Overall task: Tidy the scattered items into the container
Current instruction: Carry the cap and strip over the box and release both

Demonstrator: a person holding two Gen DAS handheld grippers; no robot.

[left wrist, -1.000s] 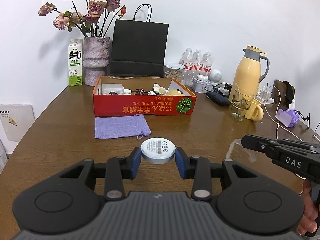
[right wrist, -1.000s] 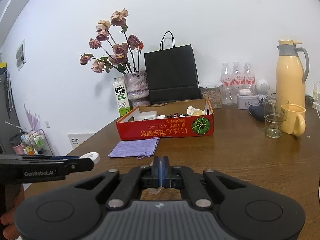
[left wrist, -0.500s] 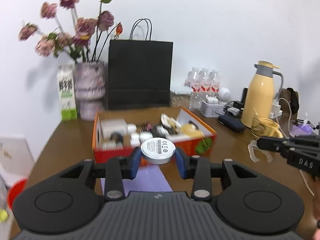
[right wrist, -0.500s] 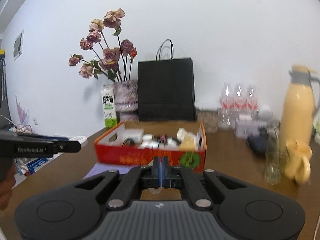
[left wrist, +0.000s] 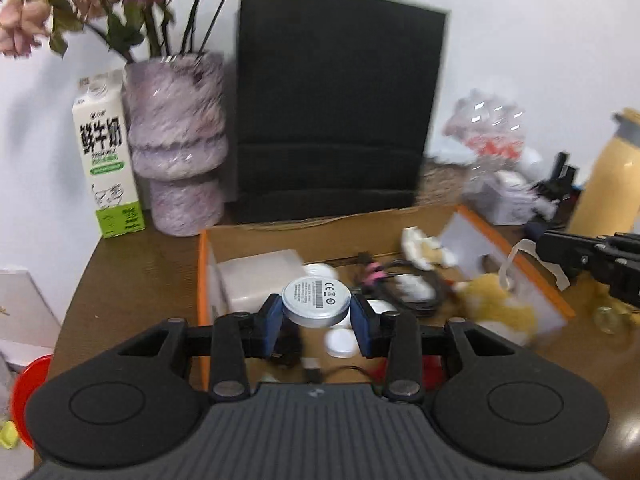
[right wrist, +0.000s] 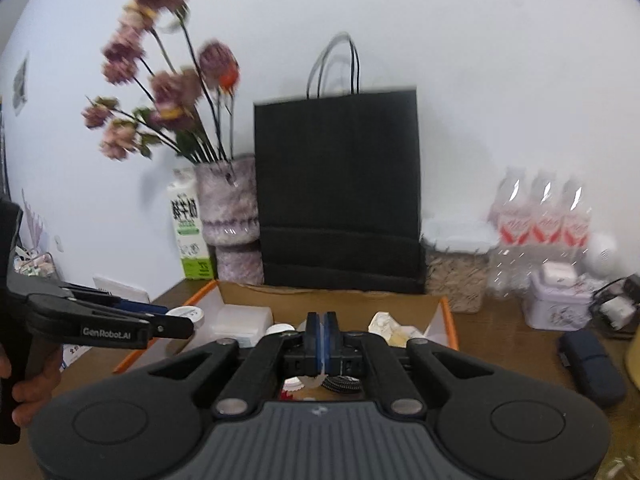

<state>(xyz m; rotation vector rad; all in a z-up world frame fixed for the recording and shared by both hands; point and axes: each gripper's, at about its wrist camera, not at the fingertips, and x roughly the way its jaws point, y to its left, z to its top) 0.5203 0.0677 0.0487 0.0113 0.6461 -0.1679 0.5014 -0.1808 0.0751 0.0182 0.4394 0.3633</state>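
Observation:
My left gripper (left wrist: 316, 320) is shut on a round silver puck (left wrist: 316, 304) with a printed label and holds it above the left middle of the orange cardboard box (left wrist: 203, 280). The box holds a white case (left wrist: 260, 280), white caps, black cables and a yellow soft item (left wrist: 496, 304). My right gripper (right wrist: 321, 344) is shut on a thin clear plastic strip (right wrist: 316, 378) that hangs from its pads, over the box (right wrist: 446, 320). From the left wrist view the strip (left wrist: 516, 260) dangles at the box's right wall. The left gripper and puck (right wrist: 186, 314) show at the left of the right wrist view.
Behind the box stand a black paper bag (left wrist: 336, 120), a purple vase with dried roses (left wrist: 176, 144) and a milk carton (left wrist: 106, 152). Water bottles (right wrist: 540, 216), a white tin (right wrist: 556, 300), a dark pouch (right wrist: 592, 364) and a yellow thermos (left wrist: 608, 184) crowd the right side.
Both grippers have moved forward from in front of the box to over it, each keeping its hold. The purple cloth has dropped out of view beneath them.

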